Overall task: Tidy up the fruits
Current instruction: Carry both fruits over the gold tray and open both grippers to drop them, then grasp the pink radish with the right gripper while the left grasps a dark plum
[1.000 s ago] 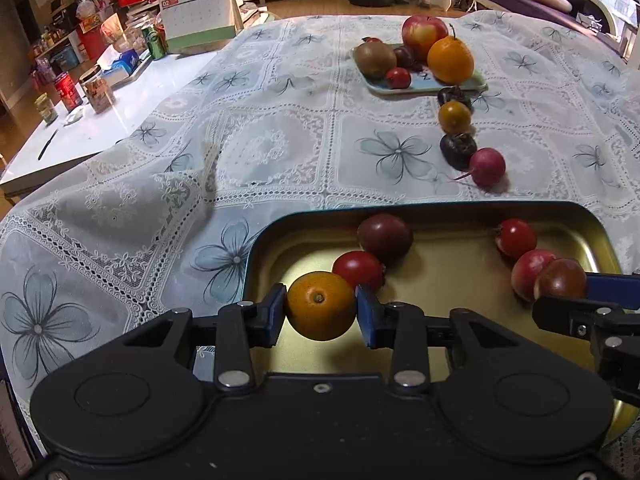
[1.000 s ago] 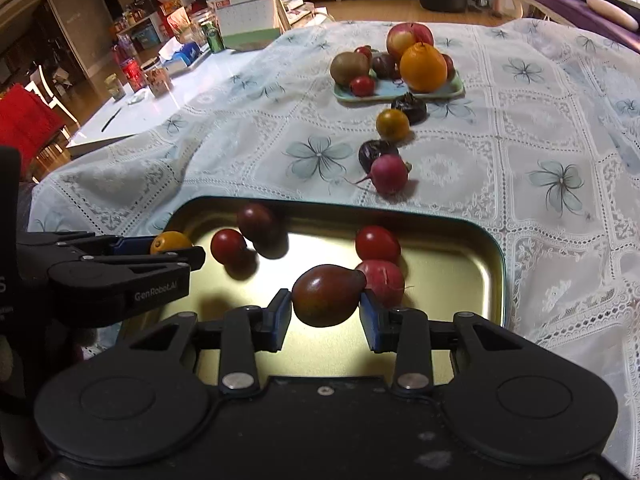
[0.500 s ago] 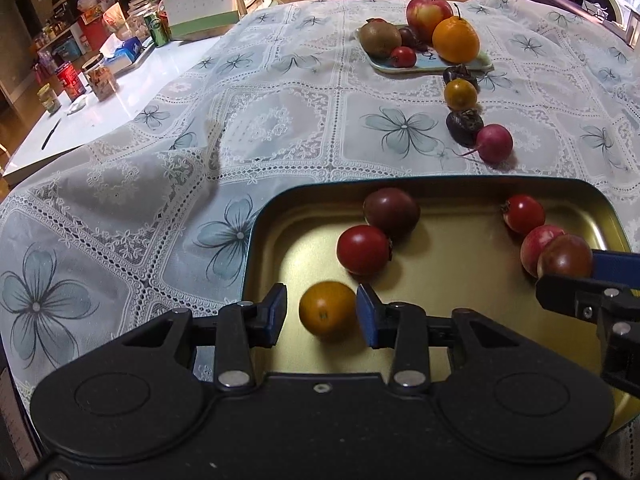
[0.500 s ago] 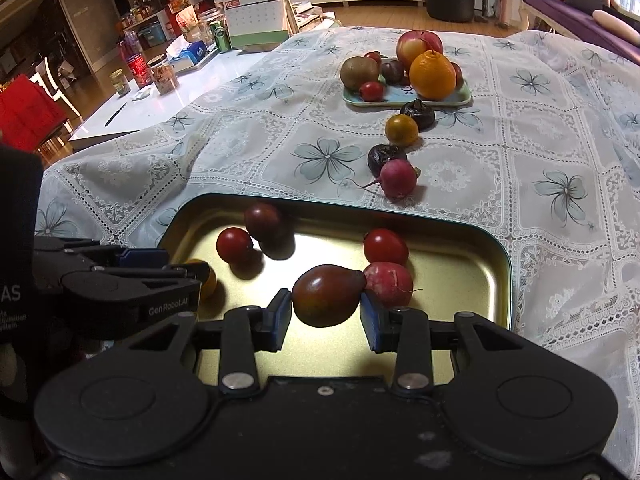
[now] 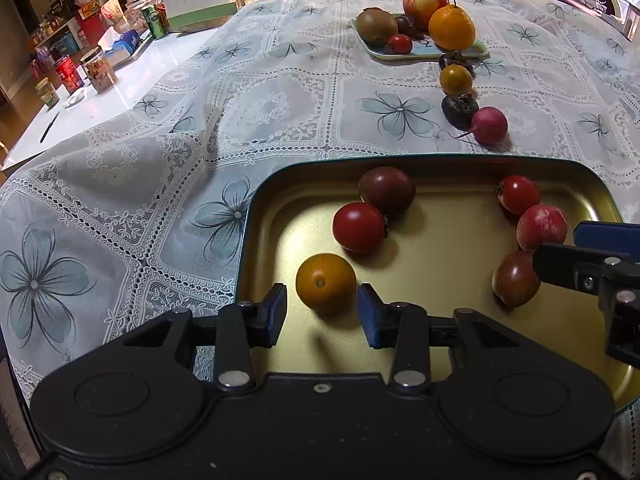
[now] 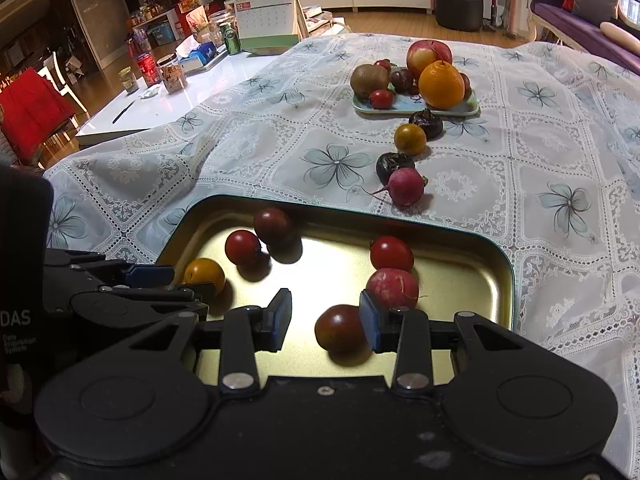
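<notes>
A shallow gold metal tray with a dark rim [image 5: 440,158] lies at the near edge of the desk, on a white lace tablecloth with grey-blue flowers [image 5: 280,100]. Both grippers hang over it, pointing steeply down.

The left gripper [image 5: 322,316] has its jaws apart, and they have just been opening. A round orange-yellow tomato [image 5: 326,282] sits on the tray floor between the blue pads [image 5: 276,312], with a gap on each side, so nothing is clamped. Just beyond it lie a round red tomato [image 5: 359,227] and, touching that one, a dark maroon tomato [image 5: 387,189].

The right gripper [image 6: 325,322] also has its jaws apart. A dark brown-red tomato [image 6: 340,328] rests on the tray between them, close against the pad on the right of the view and clear of the other pad; whether it touches that pad I cannot tell. Just behind it are a pink-red radish [image 6: 393,288] and a small red tomato [image 6: 391,253], one beside the other.

Farther out on the cloth, a line of fruit runs away from the tray: a pink radish with a thin root [image 5: 489,125], a wrinkled black fruit [image 5: 459,109] touching it, a second orange-yellow tomato [image 5: 456,79], and another black fruit [image 5: 456,60]. The line ends at a pale blue rectangular plate [image 5: 432,53] bearing a red apple [image 5: 425,0], a large orange [image 5: 452,28], a brown kiwi [image 5: 376,26] and a small red tomato [image 5: 399,43].
</notes>
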